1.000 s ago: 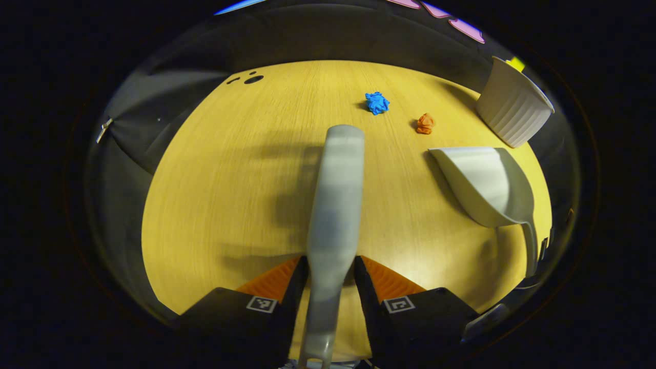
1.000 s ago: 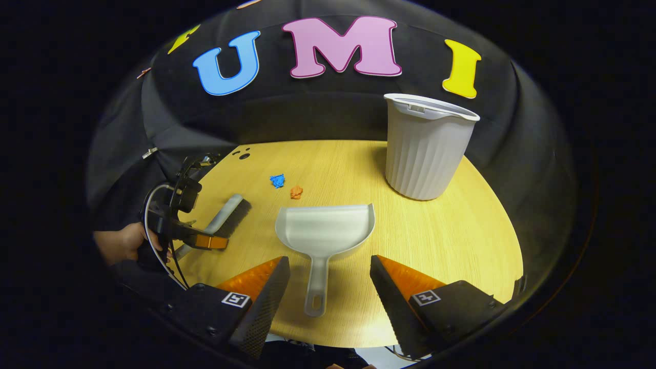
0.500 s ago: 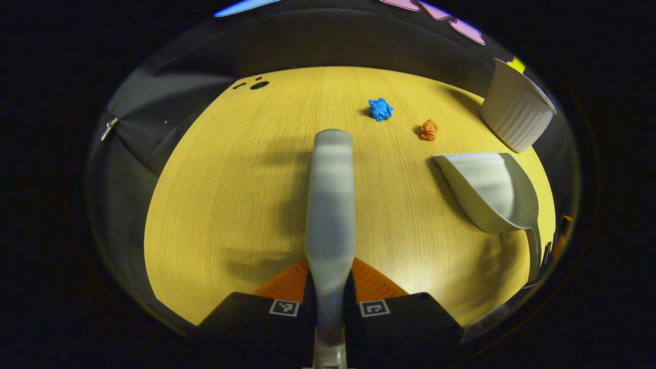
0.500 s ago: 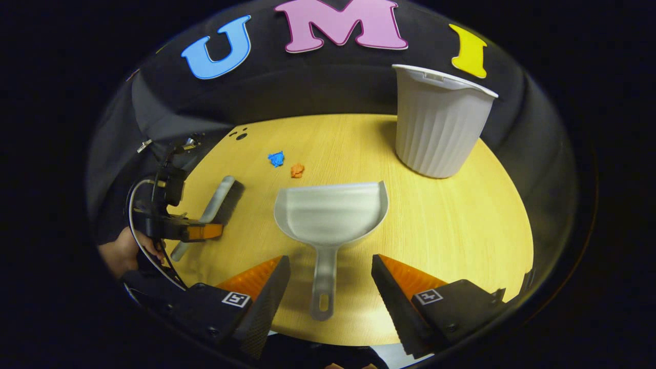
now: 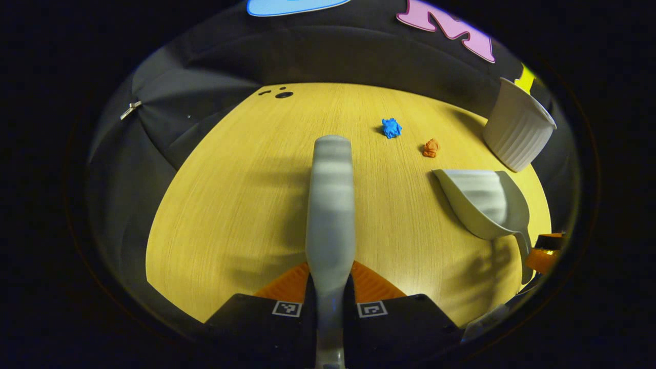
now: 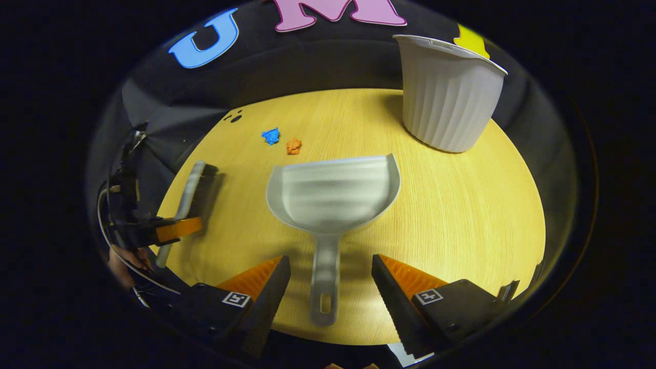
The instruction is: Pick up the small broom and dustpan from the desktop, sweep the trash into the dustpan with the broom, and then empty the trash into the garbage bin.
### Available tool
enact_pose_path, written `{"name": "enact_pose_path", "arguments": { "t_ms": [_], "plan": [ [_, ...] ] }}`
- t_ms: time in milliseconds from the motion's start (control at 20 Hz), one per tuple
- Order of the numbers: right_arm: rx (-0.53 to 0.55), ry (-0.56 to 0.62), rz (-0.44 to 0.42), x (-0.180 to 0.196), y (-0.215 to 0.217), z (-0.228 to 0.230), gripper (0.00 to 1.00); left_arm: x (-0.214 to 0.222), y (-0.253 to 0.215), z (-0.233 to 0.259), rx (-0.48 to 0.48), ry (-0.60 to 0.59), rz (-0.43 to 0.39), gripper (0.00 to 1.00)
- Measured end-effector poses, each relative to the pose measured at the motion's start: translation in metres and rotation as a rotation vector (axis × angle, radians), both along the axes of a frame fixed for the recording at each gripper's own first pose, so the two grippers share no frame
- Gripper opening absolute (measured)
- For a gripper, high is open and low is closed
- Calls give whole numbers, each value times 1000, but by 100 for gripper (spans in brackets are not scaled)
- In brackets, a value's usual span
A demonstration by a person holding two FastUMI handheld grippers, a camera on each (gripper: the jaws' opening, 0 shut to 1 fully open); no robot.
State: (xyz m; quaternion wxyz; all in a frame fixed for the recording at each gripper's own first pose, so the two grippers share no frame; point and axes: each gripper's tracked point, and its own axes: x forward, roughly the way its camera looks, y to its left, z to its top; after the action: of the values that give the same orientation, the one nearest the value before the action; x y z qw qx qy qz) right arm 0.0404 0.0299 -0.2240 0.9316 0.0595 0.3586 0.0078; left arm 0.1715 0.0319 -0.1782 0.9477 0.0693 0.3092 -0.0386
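My left gripper (image 5: 329, 294) is shut on the handle of the small grey broom (image 5: 330, 205), which points ahead over the wooden table (image 5: 230, 205). In the right gripper view the broom (image 6: 192, 192) is at the left, bristles down, with the left gripper (image 6: 171, 229) on its handle. The grey dustpan (image 6: 330, 192) lies flat, its handle (image 6: 325, 287) running back between the fingers of my open right gripper (image 6: 330, 279), which do not touch it. A blue paper wad (image 6: 270, 136) and an orange wad (image 6: 293, 146) lie beyond the dustpan's mouth.
A white ribbed garbage bin (image 6: 448, 97) stands upright at the far right of the table, behind the dustpan (image 5: 484, 202). Black cloth walls close the table's far side. A hand (image 6: 125, 261) holds the left gripper at the left edge.
My left gripper closed on the broom handle and has tipped up slightly. My right gripper moved forward and lower, so the dustpan handle now lies farther between its fingers.
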Motion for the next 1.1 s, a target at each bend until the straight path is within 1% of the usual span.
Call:
{"name": "enact_pose_path", "arguments": {
  "t_ms": [250,500,650,700,750,800,850,900,950,1000,1050,1100],
  "plan": [
    [14,61,-14,11,-5,-24,99,-27,-1,21,-90,-41,37,25],
    [1,118,-5,24,1,-43,99,-39,7,29,-61,-71,77,25],
    [7,166,-13,32,7,-55,94,-42,8,29,-51,-76,97,25],
    [5,139,-22,40,5,-52,87,-42,8,28,-47,-74,102,25],
    [6,141,-20,45,7,-52,86,-42,9,27,-43,-70,108,25],
    [-11,151,-31,45,3,-50,78,-42,9,27,-41,-67,114,25],
    [-17,160,-39,46,1,-54,77,-42,9,26,-42,-64,118,25],
    [-19,154,-46,47,-1,-49,60,-41,9,26,-42,-61,124,25],
    [-16,158,-39,48,0,-53,56,-40,9,25,-43,-59,129,25],
    [-13,151,-34,50,-1,-53,48,-39,7,24,-44,-54,132,24],
    [-4,156,-32,48,0,-53,39,-37,7,24,-43,-51,134,25],
    [6,156,-23,50,0,-52,40,-34,5,24,-43,-47,133,25]
  ]
}}
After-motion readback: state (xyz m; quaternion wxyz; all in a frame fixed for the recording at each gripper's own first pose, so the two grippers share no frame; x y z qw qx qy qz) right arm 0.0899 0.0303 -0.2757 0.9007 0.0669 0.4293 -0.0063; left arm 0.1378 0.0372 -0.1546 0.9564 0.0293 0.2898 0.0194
